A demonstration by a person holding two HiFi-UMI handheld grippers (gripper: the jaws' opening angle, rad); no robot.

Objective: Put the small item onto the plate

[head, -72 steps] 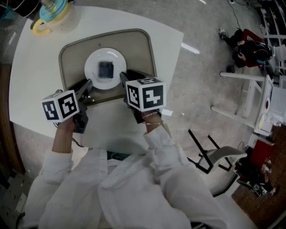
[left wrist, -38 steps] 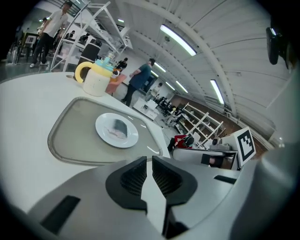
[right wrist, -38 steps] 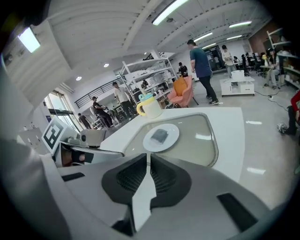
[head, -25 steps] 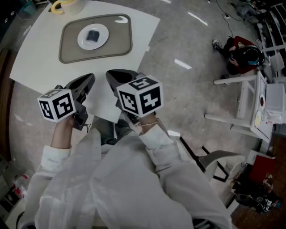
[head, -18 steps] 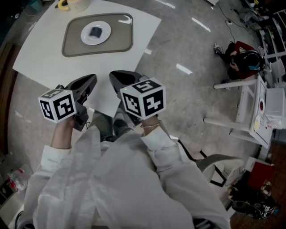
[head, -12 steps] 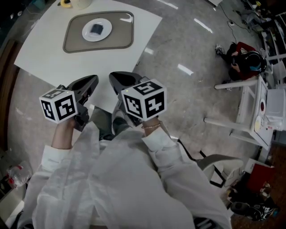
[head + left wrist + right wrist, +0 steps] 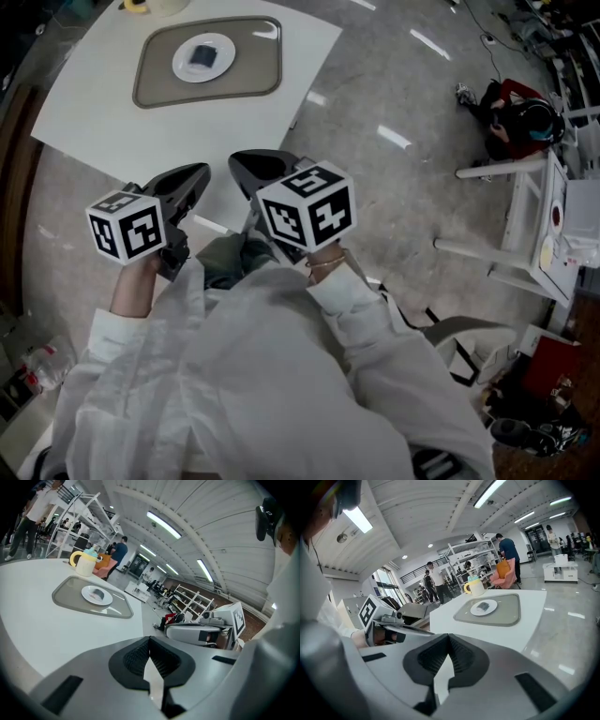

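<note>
**Both grippers at rest, the plate loaded.**

1. Left gripper (image 7: pixel 191 179): its own view shows the two pads pressed together with nothing between them. It hangs in front of the body, over the near edge of the white table (image 7: pixel 112 122).
2. Right gripper (image 7: pixel 251 165): the jaws are likewise closed pad to pad and empty. It sits beside the left one, and the two do not touch.
3. The small dark item (image 7: pixel 201 54) lies near the middle of the white plate (image 7: pixel 225 58). The plate sits inside the grey tray (image 7: pixel 253 82) on the far part of the table, well apart from both grippers. A mug with a yellow handle (image 7: pixel 86 563) stands just beyond the tray.
4. From this layout we judge that the placing is done. What remains is only to stand off cleanly.
5. To do that well, we would keep both grippers closed and low in front of the body. Any further travel should go away from the table, not across it.
6. We would also keep the marker cubes and sleeves off the table edge. A knock there could shift the tray, and the item rests loose on the plate.
7. We would not reach for the plate again, since the item lies inside its rim.
</note>
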